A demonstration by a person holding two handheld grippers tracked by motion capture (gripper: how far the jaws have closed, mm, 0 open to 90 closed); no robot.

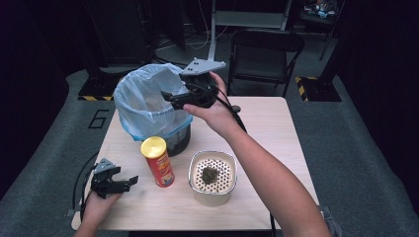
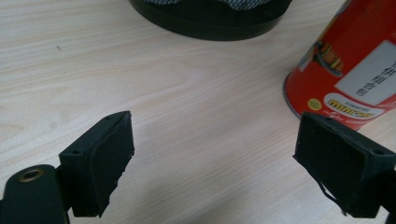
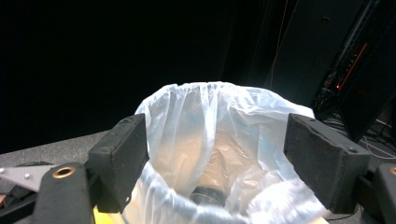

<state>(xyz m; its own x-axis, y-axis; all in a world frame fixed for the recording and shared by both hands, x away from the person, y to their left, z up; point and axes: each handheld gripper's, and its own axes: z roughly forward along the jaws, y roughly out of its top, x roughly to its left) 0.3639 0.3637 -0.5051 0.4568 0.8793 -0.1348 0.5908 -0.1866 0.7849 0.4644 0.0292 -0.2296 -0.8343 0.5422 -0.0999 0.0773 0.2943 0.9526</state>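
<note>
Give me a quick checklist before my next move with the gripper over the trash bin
1. Right gripper above the bag-lined bin: ok.
2. Right gripper jaws apart, nothing between them: ok.
3. Bag mouth open: ok.
4. Left gripper open, low over the table, beside the red can: ok.
5. Red can upright: ok.
6. Clump resting on the perforated container: ok.

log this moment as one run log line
right gripper: open, empty, over bin bag | left gripper: open, by chip can
</note>
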